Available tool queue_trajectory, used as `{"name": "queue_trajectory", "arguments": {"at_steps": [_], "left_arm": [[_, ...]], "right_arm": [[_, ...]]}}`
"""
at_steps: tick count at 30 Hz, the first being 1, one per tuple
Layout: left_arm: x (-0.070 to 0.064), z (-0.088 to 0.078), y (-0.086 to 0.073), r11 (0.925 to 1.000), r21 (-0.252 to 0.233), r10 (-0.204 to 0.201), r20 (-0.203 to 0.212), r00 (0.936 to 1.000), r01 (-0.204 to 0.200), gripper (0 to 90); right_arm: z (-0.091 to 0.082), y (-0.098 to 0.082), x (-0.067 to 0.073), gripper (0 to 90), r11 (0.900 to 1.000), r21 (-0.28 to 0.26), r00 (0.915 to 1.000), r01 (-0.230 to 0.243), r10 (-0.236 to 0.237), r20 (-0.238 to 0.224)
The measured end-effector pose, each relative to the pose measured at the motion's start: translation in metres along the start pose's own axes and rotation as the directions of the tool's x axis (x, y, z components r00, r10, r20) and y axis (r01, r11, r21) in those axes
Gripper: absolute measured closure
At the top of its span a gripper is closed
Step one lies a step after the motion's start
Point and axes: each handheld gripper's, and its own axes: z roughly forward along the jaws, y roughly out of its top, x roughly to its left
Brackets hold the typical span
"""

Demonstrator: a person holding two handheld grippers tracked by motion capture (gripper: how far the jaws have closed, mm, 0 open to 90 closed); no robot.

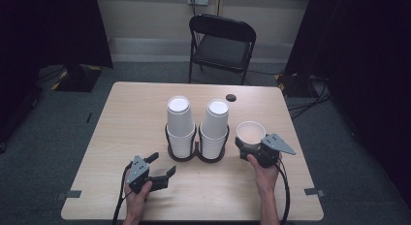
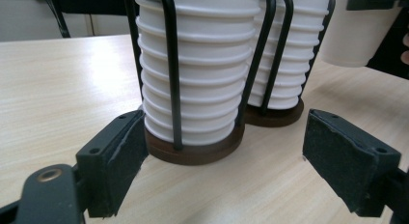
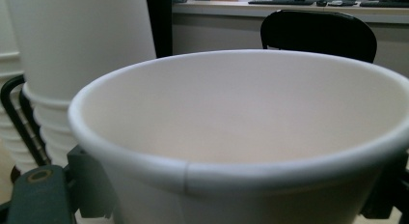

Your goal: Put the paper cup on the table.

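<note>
Two stacks of upside-down white paper cups stand mid-table in black wire holders: the left stack (image 1: 180, 125) (image 2: 197, 64) and the right stack (image 1: 214, 128) (image 2: 289, 55). My left gripper (image 1: 163, 165) (image 2: 224, 156) rests near the table's front left, open, with nothing between its pads (image 2: 115, 156). It points at the left holder's brown base (image 2: 193, 149). To the right of the stacks, my right gripper (image 1: 251, 145) (image 3: 236, 195) is shut on a single upright white cup (image 1: 250, 132) (image 3: 241, 127) (image 2: 354, 35), held just off the tabletop with its mouth up.
A black folding chair (image 1: 221, 43) stands behind the light wooden table (image 1: 135, 113). A small dark round spot (image 1: 230, 97) lies near the far edge. Cables trail from both grippers over the front edge. Dark curtains flank the room on both sides.
</note>
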Motion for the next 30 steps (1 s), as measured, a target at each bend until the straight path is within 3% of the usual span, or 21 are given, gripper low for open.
{"name": "queue_trajectory", "arguments": {"at_steps": [3,5,8,12,18,22,30], "left_arm": [[-0.002,0.000,0.000,1.0000,-0.003,0.008,-0.009,0.9999,-0.008,15.4],[-0.004,-0.001,0.000,0.9992,-0.006,0.039,-0.029,0.9988,-0.039,15.4],[-0.005,-0.002,-0.001,0.9995,-0.031,0.005,-0.067,0.9978,-0.007,15.4],[-0.004,-0.004,-0.002,0.9988,-0.048,0.010,-0.049,0.9987,-0.012,15.3],[-0.003,-0.004,-0.002,0.9987,-0.050,0.002,-0.061,0.9981,-0.005,15.4],[-0.004,-0.004,-0.002,0.9987,-0.049,0.007,-0.053,0.9986,-0.010,15.4],[-0.005,-0.004,-0.002,0.9987,-0.049,0.011,-0.063,0.9980,-0.014,15.5]], "right_arm": [[0.005,0.002,-0.005,12.1,1.000,-0.007,0.9997,-0.023,0.023,-0.006],[0.011,0.005,-0.009,12.2,1.000,-0.010,0.9997,-0.023,0.023,-0.001],[0.021,0.008,-0.019,12.2,0.999,-0.007,0.9994,-0.036,0.036,0.005],[0.032,0.008,-0.026,12.2,0.999,0.008,0.9990,-0.045,0.045,-0.002],[0.048,0.001,-0.034,12.3,0.998,0.026,0.9981,-0.062,0.062,-0.002],[0.062,-0.009,-0.037,12.2,0.997,0.066,0.9991,-0.038,0.037,0.019],[0.067,-0.021,-0.044,12.0,0.992,0.104,0.9975,-0.065,0.062,0.035]]}}
